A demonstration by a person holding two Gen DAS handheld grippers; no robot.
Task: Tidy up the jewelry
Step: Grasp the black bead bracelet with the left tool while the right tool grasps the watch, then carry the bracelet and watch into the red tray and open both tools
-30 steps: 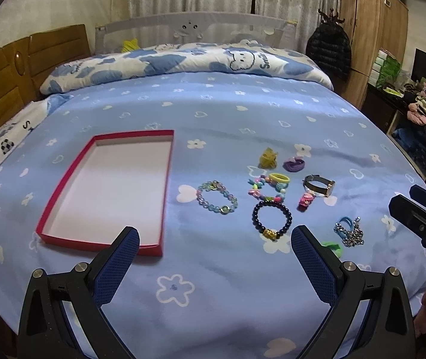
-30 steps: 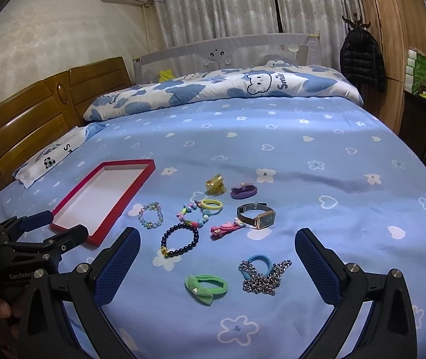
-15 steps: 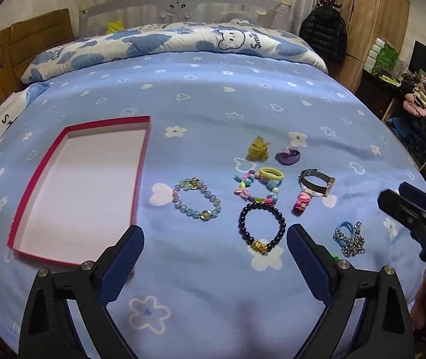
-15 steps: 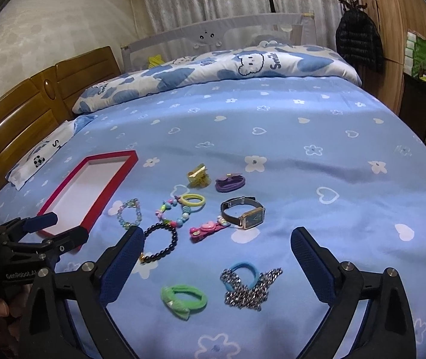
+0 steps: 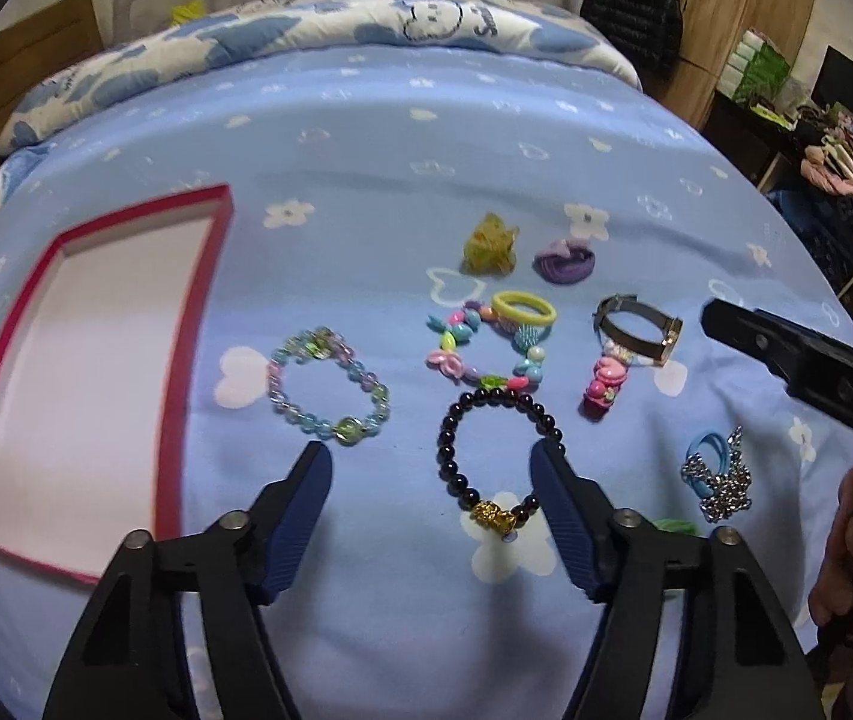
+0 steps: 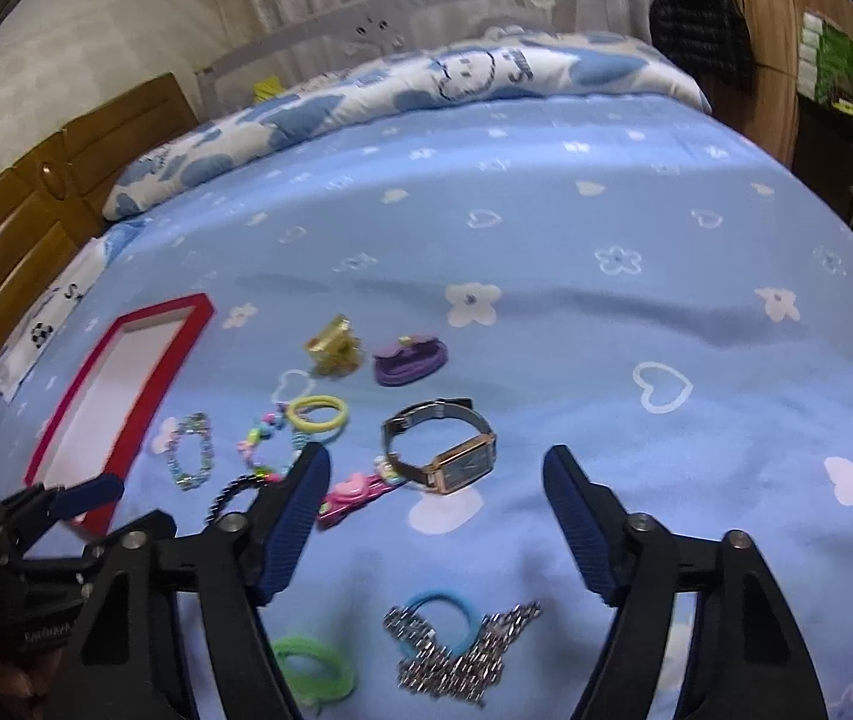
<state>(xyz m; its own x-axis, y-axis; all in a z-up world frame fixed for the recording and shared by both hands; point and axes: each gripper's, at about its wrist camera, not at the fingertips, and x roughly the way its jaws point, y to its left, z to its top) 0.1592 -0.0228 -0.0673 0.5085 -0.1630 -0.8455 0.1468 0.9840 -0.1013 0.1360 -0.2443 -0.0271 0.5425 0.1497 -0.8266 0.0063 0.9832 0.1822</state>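
Note:
Jewelry lies spread on the blue bedsheet. A red-rimmed tray (image 5: 198,324) with a white floor lies at the left, empty. My left gripper (image 5: 429,468) is open, low over the sheet, its fingers either side of a black bead bracelet (image 5: 495,462) with a gold charm. A pastel bead bracelet (image 5: 327,384) lies left of it. My right gripper (image 6: 435,474) is open just before a watch (image 6: 444,450), with a pink clip (image 6: 351,495) by its left finger. A silver chain (image 6: 462,654) and a blue hair tie (image 6: 435,618) lie under it.
A colourful bead bracelet (image 5: 480,348), yellow hair tie (image 5: 522,309), yellow clip (image 5: 489,243) and purple hair tie (image 5: 564,258) lie further back. A green hair tie (image 6: 312,675) lies nearest. Pillows (image 5: 318,36) and a wooden headboard (image 6: 36,204) stand beyond. A wardrobe (image 5: 744,24) is at the right.
Both grippers have moved forward and down toward the jewelry. The left one now frames the black bracelet and the right one has closed in on the watch.

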